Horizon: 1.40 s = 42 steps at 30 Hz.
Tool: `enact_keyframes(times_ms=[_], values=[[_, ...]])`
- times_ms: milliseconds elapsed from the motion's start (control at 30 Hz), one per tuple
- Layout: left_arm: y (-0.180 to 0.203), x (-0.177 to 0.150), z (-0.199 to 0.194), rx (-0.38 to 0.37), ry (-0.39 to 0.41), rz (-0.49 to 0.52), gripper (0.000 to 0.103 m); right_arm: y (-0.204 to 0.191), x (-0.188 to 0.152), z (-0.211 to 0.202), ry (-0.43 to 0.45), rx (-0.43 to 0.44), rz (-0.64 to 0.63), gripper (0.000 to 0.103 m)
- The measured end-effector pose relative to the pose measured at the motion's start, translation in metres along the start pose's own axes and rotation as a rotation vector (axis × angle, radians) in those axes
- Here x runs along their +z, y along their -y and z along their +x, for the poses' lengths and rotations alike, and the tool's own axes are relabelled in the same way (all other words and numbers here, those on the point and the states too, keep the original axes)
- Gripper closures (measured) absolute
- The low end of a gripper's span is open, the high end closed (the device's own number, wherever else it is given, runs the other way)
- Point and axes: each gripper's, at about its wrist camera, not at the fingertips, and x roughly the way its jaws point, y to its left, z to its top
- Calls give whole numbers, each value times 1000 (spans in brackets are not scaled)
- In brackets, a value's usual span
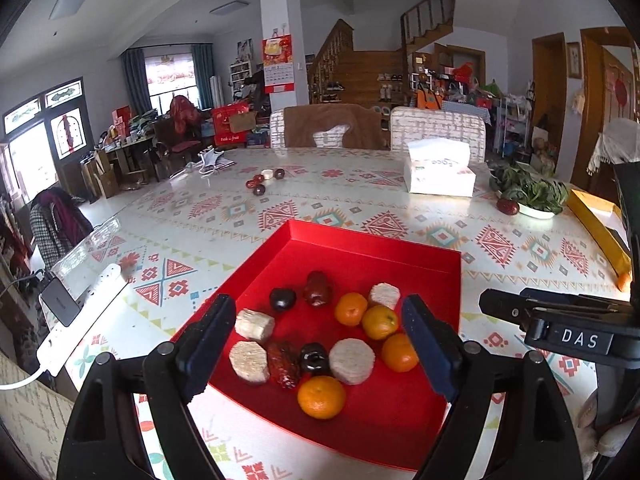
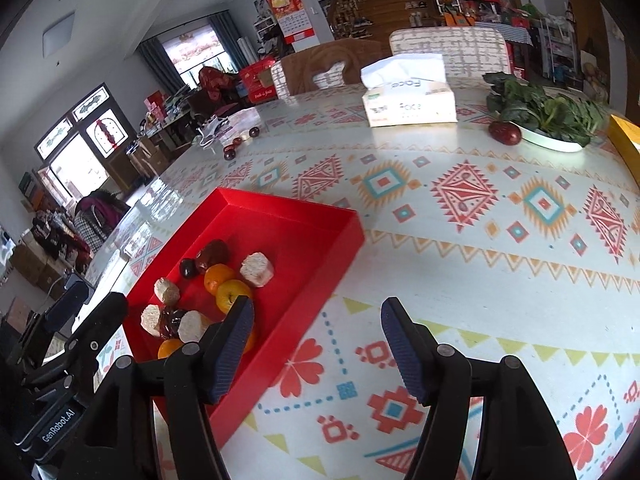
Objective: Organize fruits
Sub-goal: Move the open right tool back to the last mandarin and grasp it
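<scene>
Your left gripper (image 1: pixel 320 340) hangs over the near end of the red tray (image 1: pixel 376 244), fingers (image 1: pixel 208 344) spread wide with nothing between them. Your right gripper (image 2: pixel 316 352) is also parted and empty, over bare patterned worktop (image 2: pixel 460 240) just beside the tray's right wall.

The tray sits toward the near edge of the worktop and already holds most of the fruit: four oranges (image 1: pixel 321 397), dark red dates (image 1: pixel 282 364), dark round fruits (image 1: pixel 314 357) and pale cut rounds (image 1: pixel 352 361), packed close together and touching in places. Loose pieces remain outside it: a small cluster of dark fruits (image 1: pixel 258 185) well off toward the far left side, and one red fruit (image 2: pixel 505 133) at the rim of the plate of greens (image 2: pixel 552 141) near the far right edge.

Risks noted:
- The tray contents are crowded. Wide fingers lowered into them would likely shove neighbours aside or roll an orange.
- The tray looks light and shallow; a finger catching its wall could slide it.
- Round fruits on the smooth cloth may roll when nudged, and the far cluster lies fairly near the worktop's left edge.
- The red fruit touches the plate; a careless grasp could drag leaves or tip the plate.
</scene>
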Motion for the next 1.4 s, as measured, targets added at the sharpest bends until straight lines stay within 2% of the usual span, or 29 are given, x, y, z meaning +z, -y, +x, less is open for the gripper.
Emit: enact_keyframes(times_ms=[433, 633, 900, 1000, 1100, 1200, 1300, 1400], values=[[32, -2, -7, -30, -11, 60, 18, 35, -11, -10, 5, 0, 73, 31], [48, -2, -9, -125, -27, 66, 18, 62, -12, -9, -16, -35, 107, 31], [56, -4, -11, -222, 10, 28, 18, 134, 3, -24, -3, -180, 192, 31], [56, -3, -11, -261, 27, 19, 18, 163, 11, -32, 8, -199, 258, 31], [56, -3, -12, -291, 39, 29, 18, 191, 15, -51, 41, -216, 313, 31], [54, -2, -11, -310, 51, 39, 15, 219, 14, -80, 78, -313, 334, 31], [52, -2, -5, -332, 47, 18, 14, 244, 11, -105, 107, -359, 393, 31], [52, -3, 1, -351, 29, 7, 14, 250, 6, -127, 126, -381, 400, 31]])
